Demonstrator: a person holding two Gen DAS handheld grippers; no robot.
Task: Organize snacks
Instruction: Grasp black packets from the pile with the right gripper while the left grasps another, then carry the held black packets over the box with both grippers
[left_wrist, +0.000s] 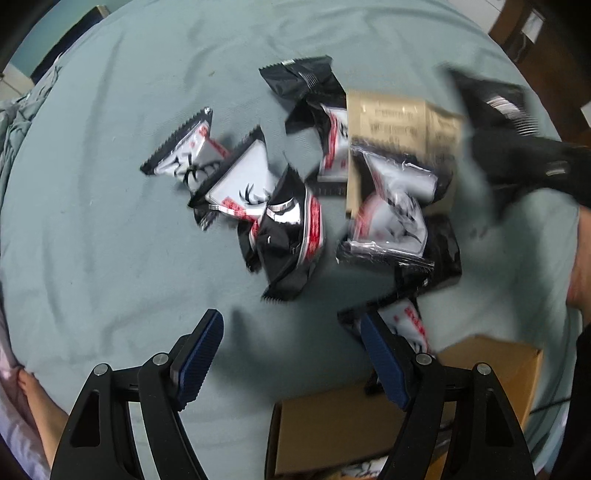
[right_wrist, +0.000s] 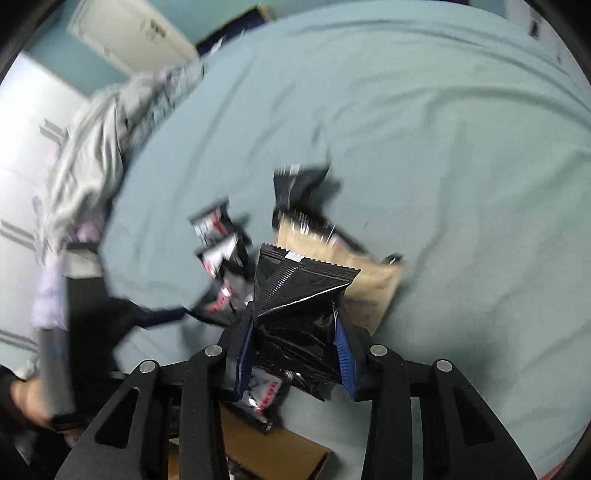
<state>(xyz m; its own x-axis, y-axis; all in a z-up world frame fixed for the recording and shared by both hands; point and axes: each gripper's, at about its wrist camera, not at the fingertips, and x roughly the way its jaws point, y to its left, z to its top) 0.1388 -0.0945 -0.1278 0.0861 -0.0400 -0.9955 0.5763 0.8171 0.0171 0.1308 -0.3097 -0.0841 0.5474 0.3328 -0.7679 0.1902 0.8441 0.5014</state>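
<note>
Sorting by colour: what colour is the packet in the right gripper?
Black packet, clearest in the right wrist view.

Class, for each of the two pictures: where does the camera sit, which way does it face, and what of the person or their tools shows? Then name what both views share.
Left wrist: sits on the left gripper, facing down at snack packets on the teal sheet; jaws open, nothing between them.
Right wrist: sits on the right gripper, angled down across the sheet; jaws clamp a black packet.
Shared: the tan packet, the cardboard box, the pile.
</note>
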